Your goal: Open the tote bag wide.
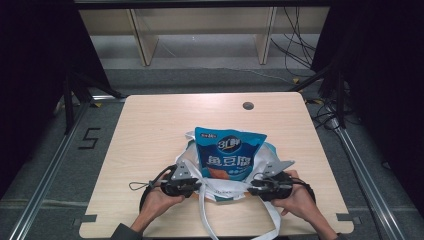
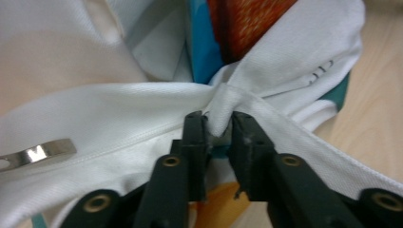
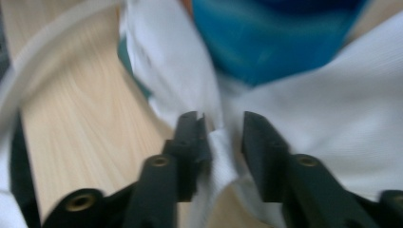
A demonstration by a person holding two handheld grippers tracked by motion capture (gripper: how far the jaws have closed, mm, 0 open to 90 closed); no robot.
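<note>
Left gripper (image 2: 219, 124) pinching white bag (image 2: 119, 109) fold; right gripper (image 3: 222, 127) spread around bag fabric on counter (image 1: 150, 125).

Pale rectangular wooden table (image 1: 150, 120) with round cable hole (image 1: 248, 105), grey carpeted floor (image 1: 45, 165), light wooden shelving (image 1: 200, 30) behind, dark surroundings.

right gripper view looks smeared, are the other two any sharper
Right gripper view: motion blur smears the blue snack bag and white tote bag. Left gripper view: sharp on the fabric fold at the jaws, soft farther off. High view: evenly lit table, dark surroundings.
</note>
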